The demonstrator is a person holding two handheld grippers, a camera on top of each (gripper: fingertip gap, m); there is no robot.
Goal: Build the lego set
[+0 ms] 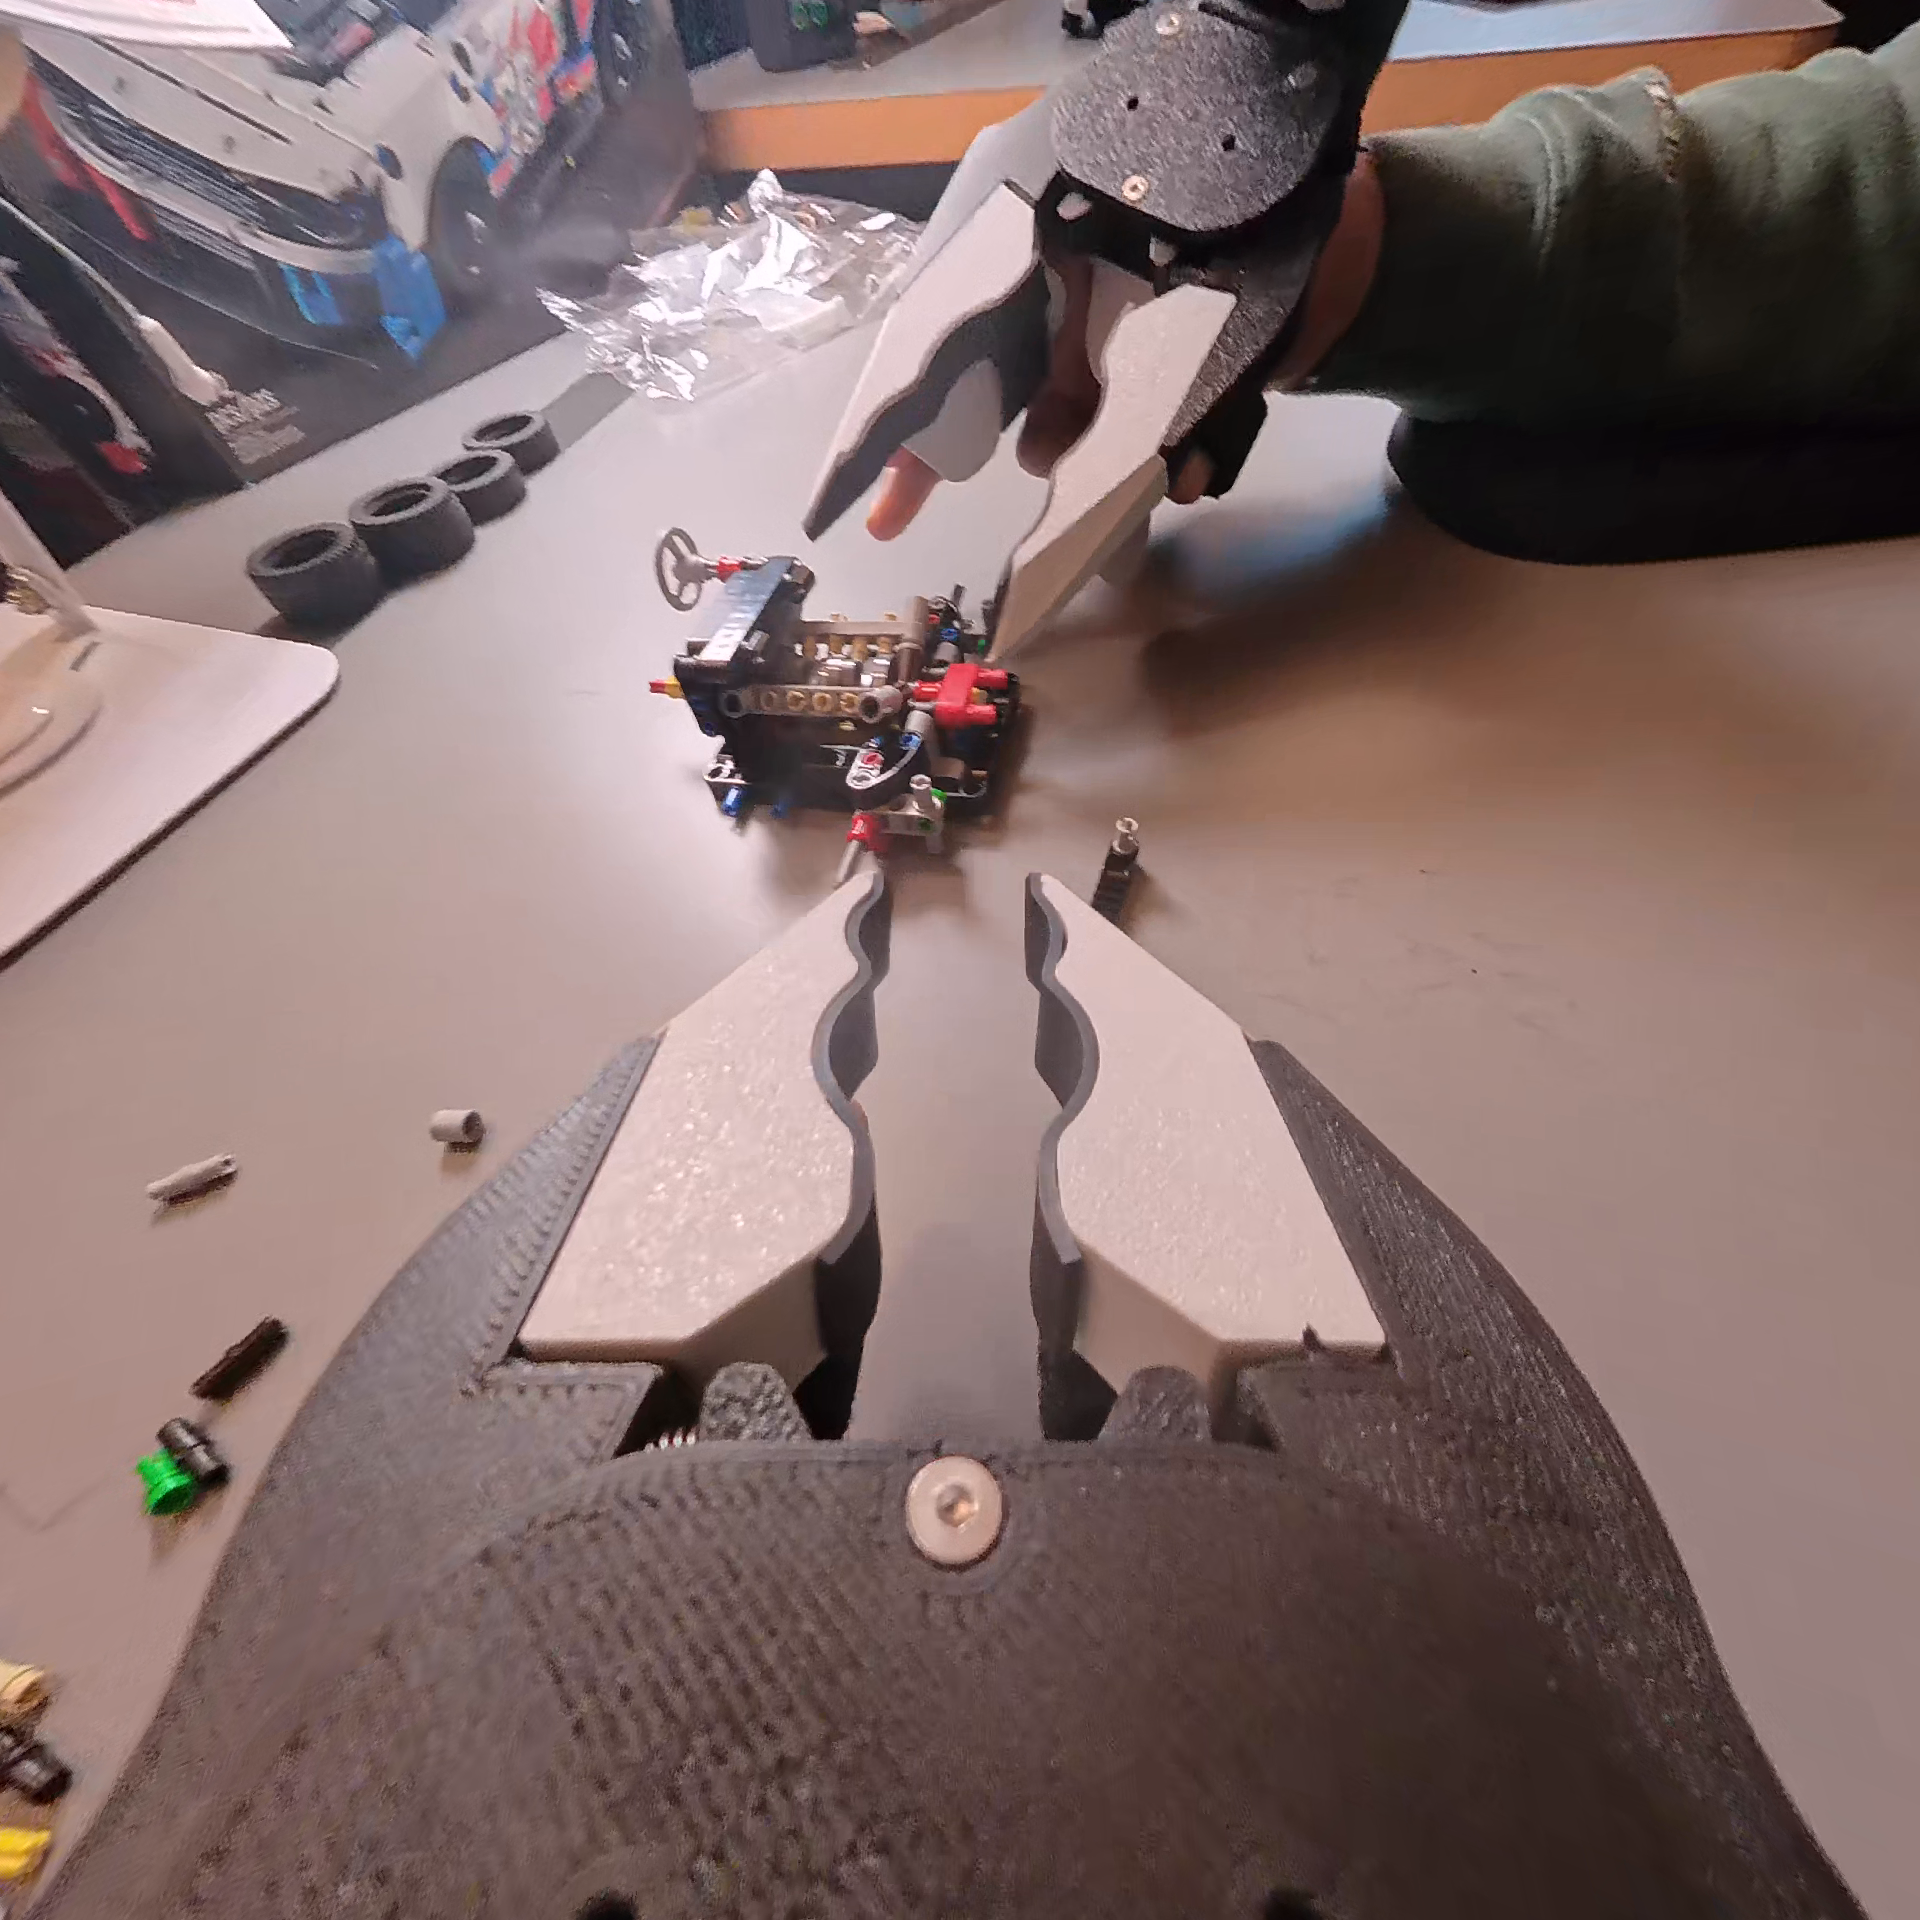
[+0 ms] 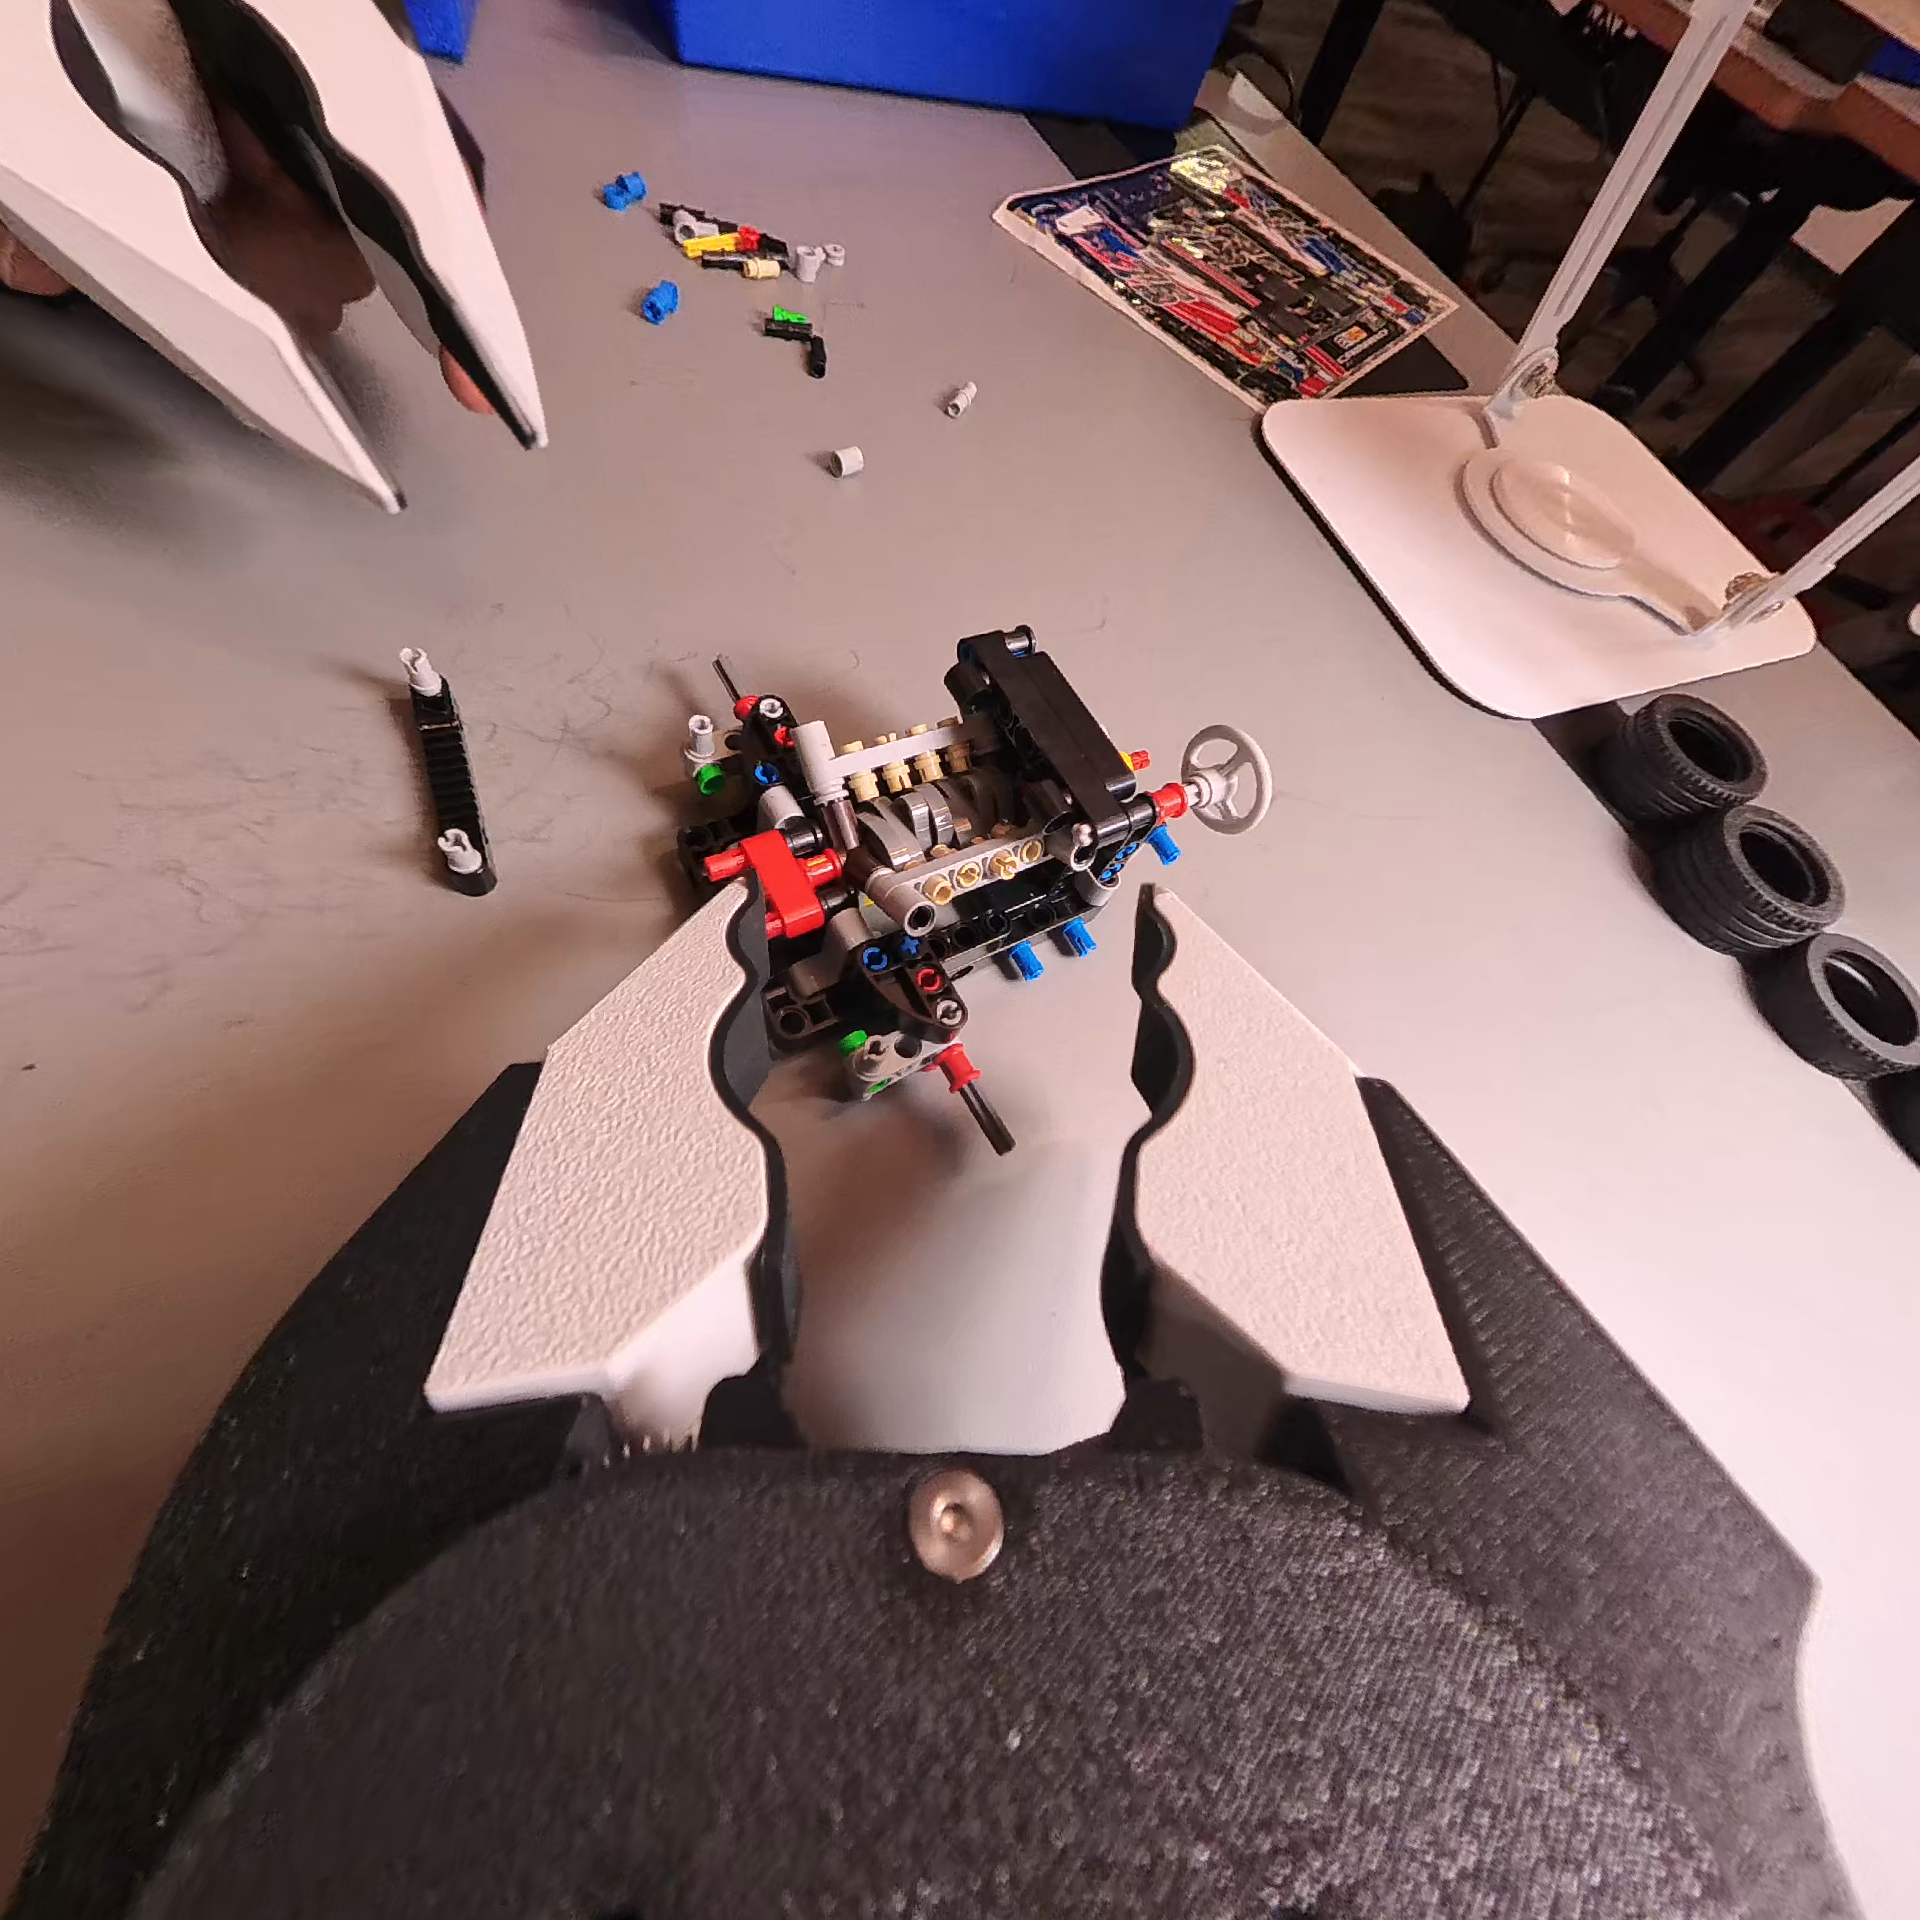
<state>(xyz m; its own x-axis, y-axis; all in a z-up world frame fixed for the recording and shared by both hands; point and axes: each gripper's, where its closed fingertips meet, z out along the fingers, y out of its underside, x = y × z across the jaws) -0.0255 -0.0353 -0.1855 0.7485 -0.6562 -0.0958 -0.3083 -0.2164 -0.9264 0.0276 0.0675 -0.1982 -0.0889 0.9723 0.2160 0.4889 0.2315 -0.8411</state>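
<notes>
The partly built lego chassis [image 1: 831, 707] lies on the grey table, with a grey steering wheel at one end; it also shows in the right wrist view [image 2: 1029, 717]. My left gripper [image 1: 951, 894] is open and empty, its tips just short of the chassis. A black toothed rack piece [image 1: 1117, 868] lies beside its right fingertip and shows in the right wrist view [image 2: 452, 774] too. My right gripper [image 2: 945, 904] is open, straddling the near end of the chassis, its left finger against the red part. Each gripper shows in the other's view: the right [image 1: 909, 592], the left [image 2: 462, 473].
Several black tires [image 1: 405, 520] [image 2: 1745, 873] stand in a row. A white stand base [image 1: 156, 727] [image 2: 1507, 551], a sticker sheet [image 2: 1226, 270], a clear plastic bag [image 1: 727, 281], the set's box [image 1: 208, 208] and a blue bin [image 2: 935, 42] ring the table. Small loose parts [image 2: 727, 244] [image 1: 182, 1465] lie scattered.
</notes>
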